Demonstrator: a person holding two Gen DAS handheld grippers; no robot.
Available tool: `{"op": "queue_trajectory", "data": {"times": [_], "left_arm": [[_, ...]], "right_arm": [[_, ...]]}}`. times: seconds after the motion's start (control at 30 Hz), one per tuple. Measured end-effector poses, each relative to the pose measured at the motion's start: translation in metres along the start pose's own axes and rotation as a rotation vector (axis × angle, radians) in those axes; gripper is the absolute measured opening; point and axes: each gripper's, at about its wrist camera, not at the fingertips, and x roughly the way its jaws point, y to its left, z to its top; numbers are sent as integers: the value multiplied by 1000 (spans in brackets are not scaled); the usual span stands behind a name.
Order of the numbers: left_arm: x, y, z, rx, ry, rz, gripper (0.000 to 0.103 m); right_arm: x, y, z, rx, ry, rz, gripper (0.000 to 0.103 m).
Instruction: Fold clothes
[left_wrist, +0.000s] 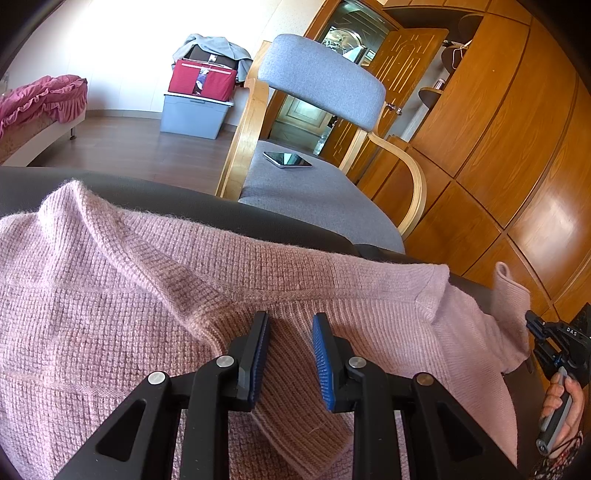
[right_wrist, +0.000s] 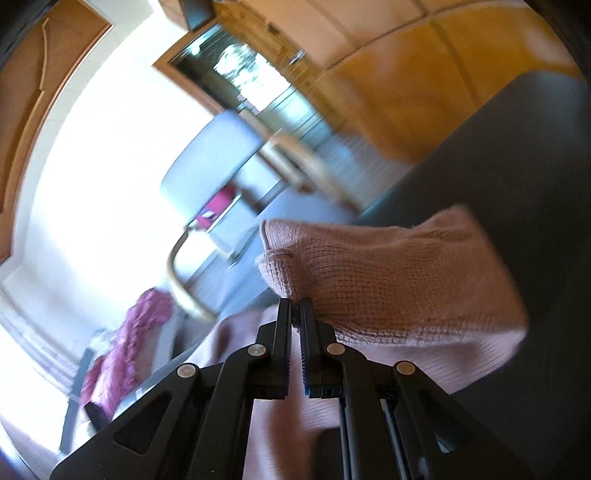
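Left wrist view shows us pinning the pink sweater (left_wrist: 147, 295) on the near dark table (left_wrist: 147, 184) with the left gripper (left_wrist: 290, 354) half-open astride its cuff, while our right gripper (right_wrist: 295, 314), clamped on the sleeve (right_wrist: 388, 273), lifts it to fold.

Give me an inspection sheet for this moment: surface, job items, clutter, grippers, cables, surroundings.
Surface: dark table, mostly covered by knitwear.
Job's things: pink sweater spread out; its sleeve lifted at the cuff.
Clutter: nothing seen on the table.
Grippers: left gripper low over the ribbed band, which lies between its parted jaws; pads not seen pressing. Right gripper shut on the sleeve edge; a hand holds its handle.
Cables: nothing seen.
Surroundings: grey chair with a phone on its seat; red box on a grey bin; bed with pink cover; wooden wardrobe. Right view is blurred.
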Motion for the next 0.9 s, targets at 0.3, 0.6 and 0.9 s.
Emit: {"op": "queue_trajectory", "data": {"times": [0.3, 0.6, 0.9], "left_arm": [[0, 2, 0, -4, 0, -3, 23], [-1, 2, 0, -9, -1, -9, 23], [-3, 6, -1, -18, 0, -20, 23]], "right_arm": [[28, 35, -85, -17, 171, 137, 4], [51, 77, -117, -33, 250, 239, 4], [94, 139, -160, -116, 362, 325, 4]]}}
